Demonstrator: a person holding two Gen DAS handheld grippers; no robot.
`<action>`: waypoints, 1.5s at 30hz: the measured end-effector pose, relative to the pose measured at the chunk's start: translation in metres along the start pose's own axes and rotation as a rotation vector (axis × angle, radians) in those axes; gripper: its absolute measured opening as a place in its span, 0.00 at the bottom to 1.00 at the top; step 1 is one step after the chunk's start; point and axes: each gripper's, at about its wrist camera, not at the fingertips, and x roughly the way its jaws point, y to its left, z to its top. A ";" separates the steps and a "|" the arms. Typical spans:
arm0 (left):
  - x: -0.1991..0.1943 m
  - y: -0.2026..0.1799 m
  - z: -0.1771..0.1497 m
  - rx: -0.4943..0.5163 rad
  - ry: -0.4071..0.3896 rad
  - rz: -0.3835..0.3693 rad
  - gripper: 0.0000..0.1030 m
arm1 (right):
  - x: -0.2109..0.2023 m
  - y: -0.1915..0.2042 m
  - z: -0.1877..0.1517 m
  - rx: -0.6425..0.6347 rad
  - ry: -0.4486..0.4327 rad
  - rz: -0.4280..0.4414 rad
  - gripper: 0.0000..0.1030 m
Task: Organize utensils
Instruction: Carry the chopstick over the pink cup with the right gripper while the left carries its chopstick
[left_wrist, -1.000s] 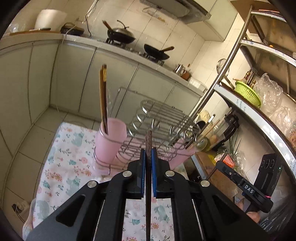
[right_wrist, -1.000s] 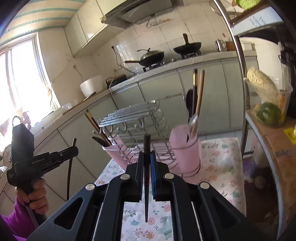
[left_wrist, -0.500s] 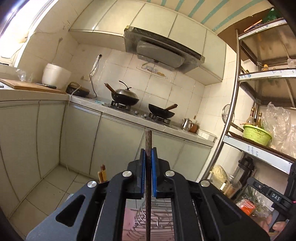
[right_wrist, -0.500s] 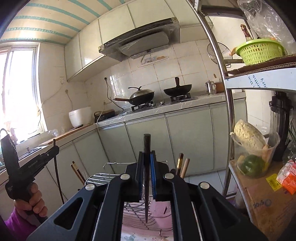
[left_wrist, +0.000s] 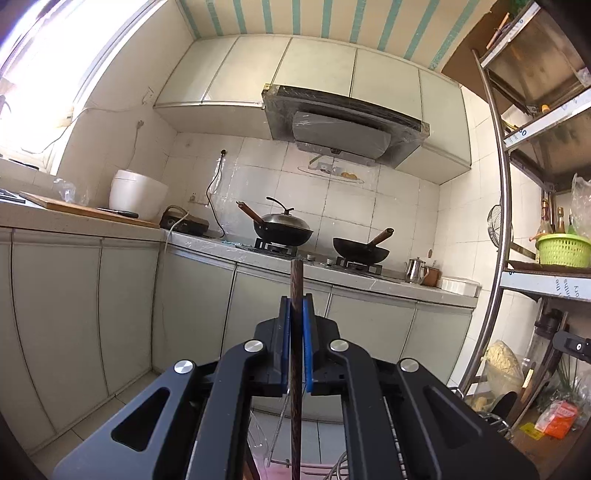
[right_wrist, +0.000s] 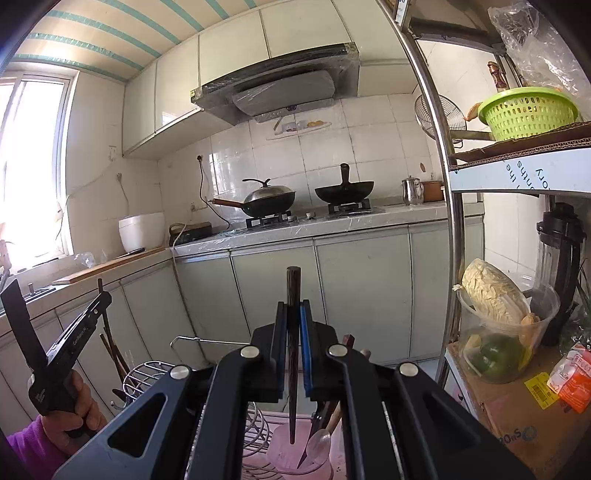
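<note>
Fingers of the left gripper (left_wrist: 295, 343) clamped on a dark wooden chopstick (left_wrist: 296, 369), blue pads pressed to its sides, upper end standing above the fingertips, lower end running out of view below. Fingers of the right gripper (right_wrist: 293, 347) likewise closed on a second dark chopstick (right_wrist: 293, 354), held upright, its lower tip hanging just over a pink cup (right_wrist: 299, 454) below the fingers. Held in that cup: a spoon (right_wrist: 320, 441) and some dark handles, leaning right of the hanging tip. Left of the cup, below the fingers, sat a wire dish rack (right_wrist: 147, 373) with brown chopsticks (right_wrist: 112, 354) standing at its far left end. Further left, seen from the right wrist: a hand (right_wrist: 79, 406) in a purple sleeve gripping the black handle of the left gripper. Beyond both fingertips, well apart: pale cabinet doors (right_wrist: 273, 291), a counter with a lidded wok (right_wrist: 267, 199) and an open wok (right_wrist: 343, 190). Right of the fingers: a metal shelf (right_wrist: 517, 177) bearing a green basket (right_wrist: 528, 110).
</note>
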 end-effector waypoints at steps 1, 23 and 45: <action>0.002 -0.001 -0.002 0.008 0.000 0.003 0.05 | 0.002 0.000 -0.001 -0.001 0.005 -0.002 0.06; -0.034 0.005 -0.040 0.027 0.087 -0.061 0.05 | 0.002 0.000 -0.041 0.038 0.113 -0.010 0.06; -0.031 0.051 -0.078 -0.111 0.293 -0.030 0.05 | 0.019 -0.016 -0.095 0.099 0.259 -0.044 0.07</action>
